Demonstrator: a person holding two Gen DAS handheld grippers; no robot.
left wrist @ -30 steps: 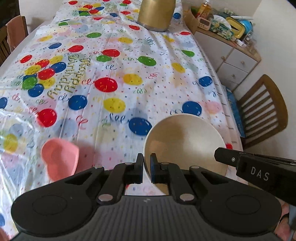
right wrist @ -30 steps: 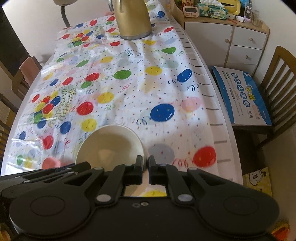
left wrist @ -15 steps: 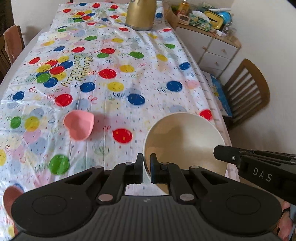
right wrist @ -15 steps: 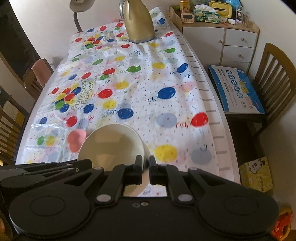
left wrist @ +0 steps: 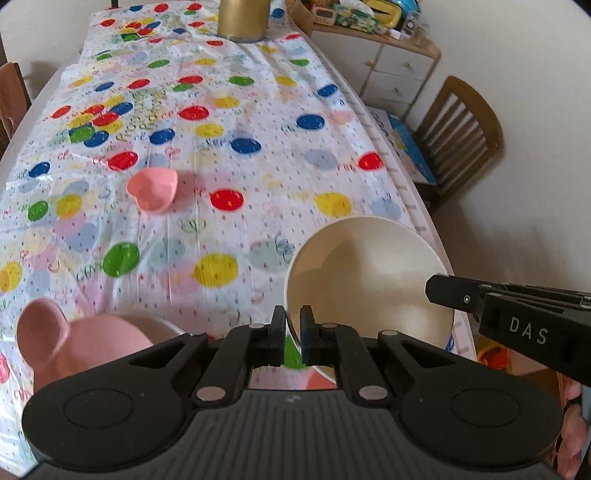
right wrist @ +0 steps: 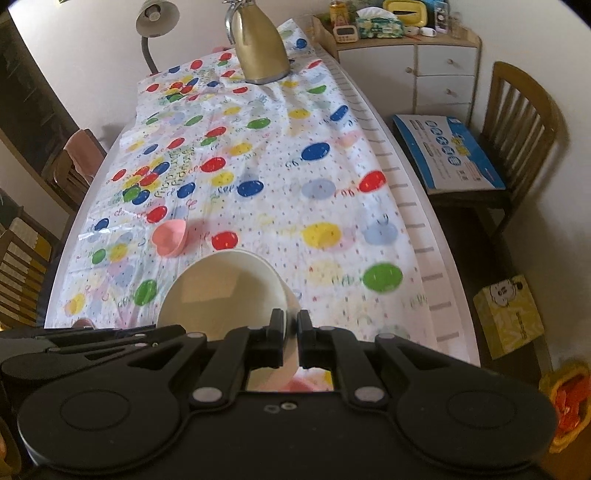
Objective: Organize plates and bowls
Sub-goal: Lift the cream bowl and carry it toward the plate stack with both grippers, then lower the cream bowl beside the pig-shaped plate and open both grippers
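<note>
Left gripper (left wrist: 292, 328) held above the counter (left wrist: 258, 122), fingers (left wrist: 277, 326) nearly together, pinching the near rim of the bowl (left wrist: 369, 273). Right gripper (right wrist: 291, 332) beside it, to its right, fingers (right wrist: 306, 334) likewise clamped on the same bowl's rim. Both aimed forward and slightly down, side by side, close together. Bit of a hand (left wrist: 572, 428) visible behind the right gripper.

Heart-shaped dish (left wrist: 152, 191) mid-table, kettle (left wrist: 242, 18) at far end, chair (left wrist: 460, 129) to the right.
</note>
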